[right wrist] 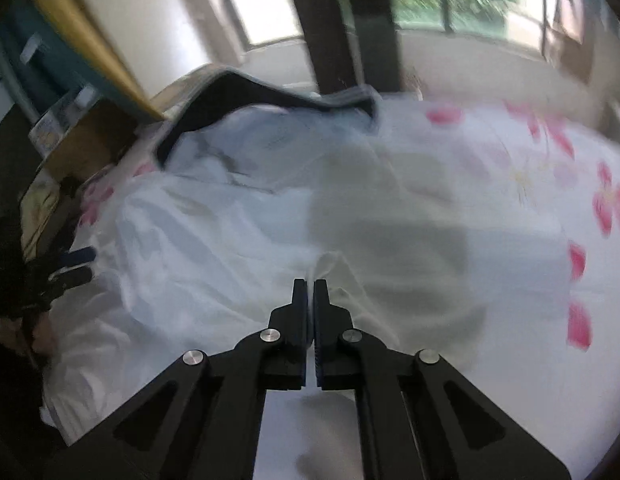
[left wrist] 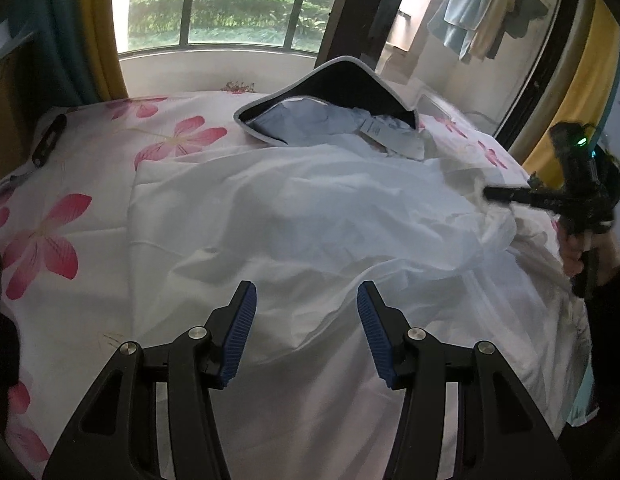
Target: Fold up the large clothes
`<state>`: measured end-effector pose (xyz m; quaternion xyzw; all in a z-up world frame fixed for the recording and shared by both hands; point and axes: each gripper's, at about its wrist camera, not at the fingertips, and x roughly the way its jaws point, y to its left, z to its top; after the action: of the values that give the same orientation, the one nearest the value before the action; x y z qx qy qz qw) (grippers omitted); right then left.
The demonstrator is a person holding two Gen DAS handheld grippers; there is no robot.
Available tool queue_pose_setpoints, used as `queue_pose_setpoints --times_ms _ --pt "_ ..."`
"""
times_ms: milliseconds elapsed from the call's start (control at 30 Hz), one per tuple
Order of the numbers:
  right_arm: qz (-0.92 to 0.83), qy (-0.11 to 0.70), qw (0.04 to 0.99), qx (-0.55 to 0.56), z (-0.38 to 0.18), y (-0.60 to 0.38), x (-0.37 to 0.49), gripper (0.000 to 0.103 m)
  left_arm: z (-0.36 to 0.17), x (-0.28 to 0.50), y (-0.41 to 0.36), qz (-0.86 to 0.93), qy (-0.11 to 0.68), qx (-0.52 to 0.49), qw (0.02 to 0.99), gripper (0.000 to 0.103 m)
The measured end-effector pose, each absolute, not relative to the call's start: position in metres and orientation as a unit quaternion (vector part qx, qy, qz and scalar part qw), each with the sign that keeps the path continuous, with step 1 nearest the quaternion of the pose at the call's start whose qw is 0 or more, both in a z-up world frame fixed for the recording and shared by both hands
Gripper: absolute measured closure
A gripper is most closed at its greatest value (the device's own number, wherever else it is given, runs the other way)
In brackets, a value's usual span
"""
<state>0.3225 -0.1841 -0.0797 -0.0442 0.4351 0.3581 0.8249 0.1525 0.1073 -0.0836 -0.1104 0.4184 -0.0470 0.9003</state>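
Observation:
A large white garment point(left wrist: 310, 208) lies crumpled across a bed with a pink-flowered sheet point(left wrist: 69, 220). My left gripper point(left wrist: 307, 296) hangs open just above the garment's near edge, with nothing between its blue pads point(left wrist: 239, 336). At the garment's right edge, a hand holds my right gripper point(left wrist: 488, 193), where the cloth rises blurred toward its tip. In the right wrist view the right gripper point(right wrist: 311, 282) is shut, and a ridge of the white garment point(right wrist: 213, 240) runs up into its tips. The left gripper point(right wrist: 75, 266) shows at the far left of that view.
A black, grey-edged cover point(left wrist: 342, 84) stands open at the bed's far side over pale blue cloth with a paper label point(left wrist: 374, 130). A small black object point(left wrist: 49, 140) lies on the sheet at far left. Beyond are a window, a dark post and hanging clothes point(left wrist: 482, 20).

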Motion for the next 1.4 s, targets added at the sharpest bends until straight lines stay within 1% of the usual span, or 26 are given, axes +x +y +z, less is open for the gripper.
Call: queue_pose_setpoints --times_ms 200,267,333,400,467,600,667,733,800,1033,1200,1400 --pt "0.340 0.297 0.886 -0.108 0.003 -0.179 0.296 0.100 -0.077 0.159 0.104 -0.053 0.411 -0.105 0.904 0.047" --pt "0.337 0.244 0.900 -0.131 0.016 -0.183 0.284 0.100 -0.079 0.164 0.100 -0.061 0.410 -0.101 0.904 0.047" --pt "0.315 0.221 0.909 -0.160 0.010 -0.186 0.277 0.100 -0.086 0.168 0.097 -0.061 0.424 -0.095 0.899 0.047" --pt "0.289 0.234 0.911 -0.178 -0.010 -0.192 0.275 0.100 -0.094 0.171 0.093 -0.062 0.439 -0.091 0.892 0.048" --pt "0.266 0.269 0.909 -0.173 -0.041 -0.205 0.276 0.100 -0.098 0.168 0.089 -0.063 0.437 -0.079 0.894 0.048" --pt "0.227 0.370 0.891 -0.136 -0.091 -0.231 0.284 0.097 -0.098 0.166 0.087 -0.060 0.443 -0.071 0.892 0.048" --pt "0.219 0.392 0.886 -0.113 -0.102 -0.242 0.282 0.091 -0.097 0.167 0.087 -0.058 0.448 -0.069 0.890 0.048" --pt "0.214 0.404 0.884 -0.095 -0.108 -0.253 0.279 0.070 -0.097 0.166 0.086 -0.057 0.450 -0.063 0.889 0.048" --pt "0.212 0.410 0.883 -0.085 -0.112 -0.261 0.273 0.060 -0.097 0.165 0.085 -0.056 0.453 -0.058 0.888 0.048" --pt "0.220 0.418 0.876 -0.091 -0.106 -0.263 0.269 0.059 -0.091 0.157 0.089 -0.057 0.466 -0.047 0.882 0.047" --pt "0.219 0.390 0.887 -0.110 -0.080 -0.262 0.274 0.059 -0.067 0.158 0.101 -0.045 0.435 -0.051 0.898 0.047" --pt "0.237 0.367 0.890 -0.131 -0.053 -0.239 0.305 0.059 -0.046 0.196 0.119 -0.018 0.410 -0.045 0.911 0.047"
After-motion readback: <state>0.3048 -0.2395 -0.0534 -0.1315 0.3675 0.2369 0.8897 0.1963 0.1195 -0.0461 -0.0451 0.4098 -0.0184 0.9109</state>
